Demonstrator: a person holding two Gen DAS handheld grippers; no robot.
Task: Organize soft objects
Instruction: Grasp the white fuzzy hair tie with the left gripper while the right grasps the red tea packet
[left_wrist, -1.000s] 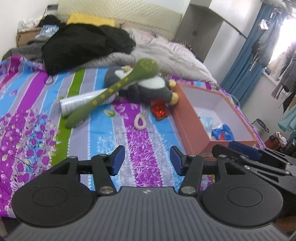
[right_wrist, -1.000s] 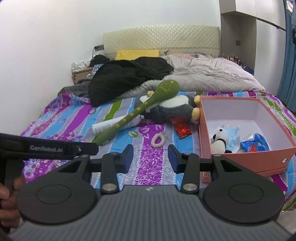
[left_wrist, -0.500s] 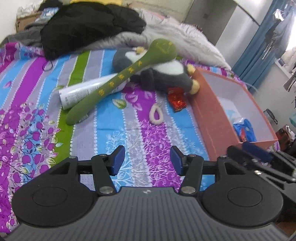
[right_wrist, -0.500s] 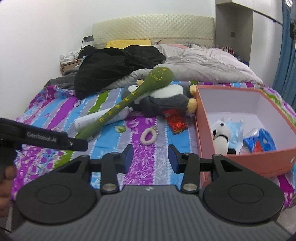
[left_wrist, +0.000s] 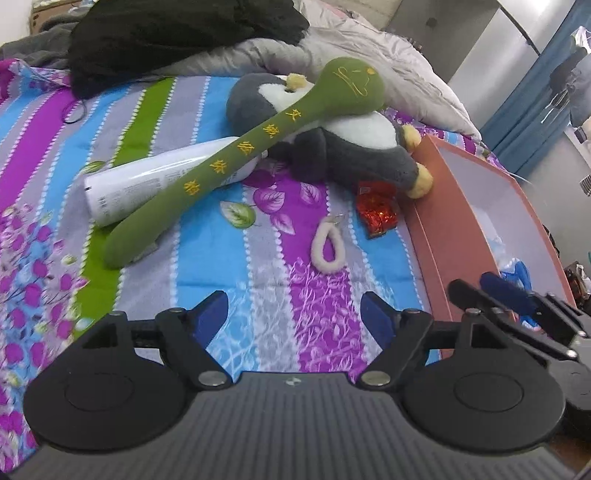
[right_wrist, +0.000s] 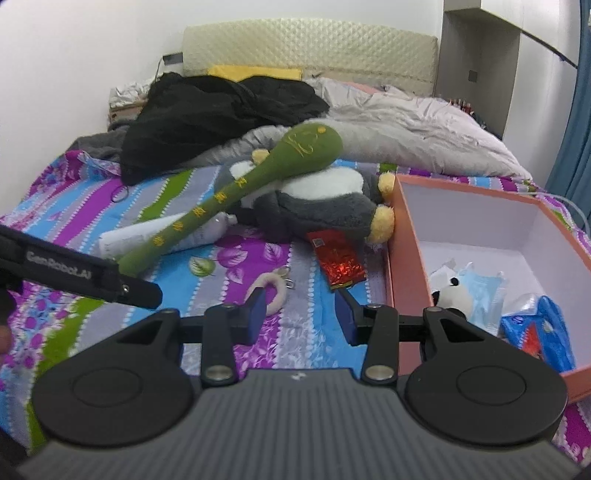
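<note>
Both views have been brought lower and closer over the striped bedspread (left_wrist: 207, 258), so pickup looks imminent. The left gripper (left_wrist: 294, 319) has just been spread wider, nothing between; the right gripper (right_wrist: 299, 314) is kept part-open, empty. The 2 plush toys, penguin (left_wrist: 354, 147) under green mallet (left_wrist: 236, 162), lie beside the orange box (right_wrist: 406, 236); the fluffy loop (left_wrist: 327, 249) is nearest.

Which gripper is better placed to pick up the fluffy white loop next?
Left gripper, probably: its empty jaws have just been opening and the fluffy white loop lies straight ahead. The right gripper is narrower, with the loop off toward its left finger.
</note>
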